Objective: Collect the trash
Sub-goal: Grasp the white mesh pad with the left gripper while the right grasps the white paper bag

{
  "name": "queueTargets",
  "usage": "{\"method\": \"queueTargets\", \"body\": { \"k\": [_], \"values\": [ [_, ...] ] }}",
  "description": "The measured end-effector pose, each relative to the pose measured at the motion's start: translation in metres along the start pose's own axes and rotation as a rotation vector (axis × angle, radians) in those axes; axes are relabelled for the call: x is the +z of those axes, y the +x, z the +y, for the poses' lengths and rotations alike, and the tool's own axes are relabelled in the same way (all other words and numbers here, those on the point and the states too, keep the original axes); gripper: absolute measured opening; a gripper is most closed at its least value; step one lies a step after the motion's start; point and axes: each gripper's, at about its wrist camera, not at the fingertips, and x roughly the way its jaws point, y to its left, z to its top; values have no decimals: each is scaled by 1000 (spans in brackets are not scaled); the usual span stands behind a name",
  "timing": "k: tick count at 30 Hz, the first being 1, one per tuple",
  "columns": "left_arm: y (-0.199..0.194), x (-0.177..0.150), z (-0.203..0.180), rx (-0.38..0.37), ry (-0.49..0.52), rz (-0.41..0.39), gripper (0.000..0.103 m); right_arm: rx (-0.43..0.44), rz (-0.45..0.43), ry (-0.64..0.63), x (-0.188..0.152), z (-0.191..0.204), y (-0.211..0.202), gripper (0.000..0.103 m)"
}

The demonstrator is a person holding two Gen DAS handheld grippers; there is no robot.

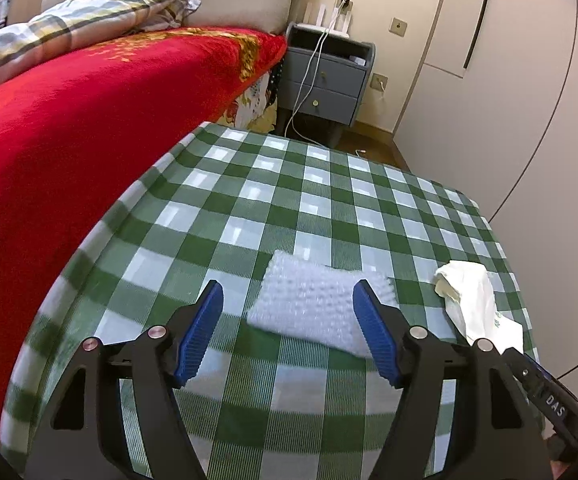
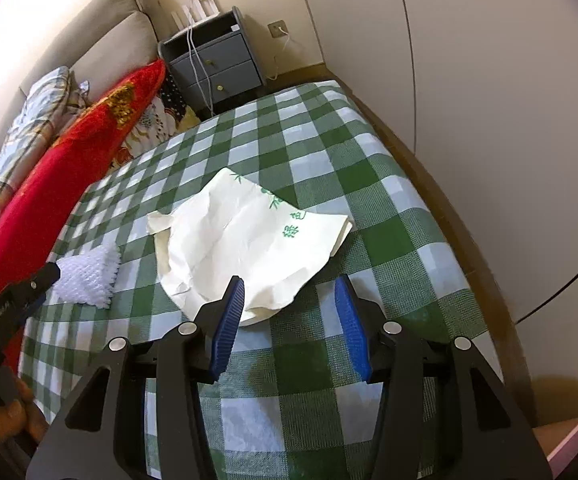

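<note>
Green-and-white checked cloth (image 1: 249, 216) covers the table. 2 pieces of trash on it: a white bubble-textured plastic sheet (image 1: 317, 308) and, to its right, a crumpled cream plastic bag with green print (image 2: 249, 240), lying apart. Left gripper (image 1: 289, 332) hovers over the bubble sheet, blue pads (image 1: 205, 332) spread wide, sheet's near edge between them, not pinched. Right gripper (image 2: 289, 320) at the bag's near edge, jaws moderately open, nothing clamped. Red blanket (image 1: 69, 120) on the bed at left; grey 2-drawer nightstand (image 1: 325, 80) beyond.
</note>
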Motion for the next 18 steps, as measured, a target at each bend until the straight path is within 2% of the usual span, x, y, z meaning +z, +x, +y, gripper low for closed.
{"method": "queueTargets", "body": {
  "k": [8, 10, 11, 13, 15, 18],
  "values": [
    [16, 2, -8, -13, 28, 35, 66, -34, -3, -16, 0, 4, 1, 47],
    [18, 1, -9, -15, 32, 43, 65, -39, -3, -18, 0, 4, 1, 43],
    [19, 0, -9, -17, 32, 45, 61, -39, -3, -18, 0, 4, 1, 41],
    [21, -1, -11, -25, 34, 51, 50, -40, -4, -14, -1, 3, 1, 27],
    [20, -2, -12, -36, 39, 53, 31, -35, -6, -14, -1, 3, 1, 19],
    [17, -3, -16, -53, 52, 57, 19, -28, -11, -21, -2, 4, 0, 14]
  ]
}}
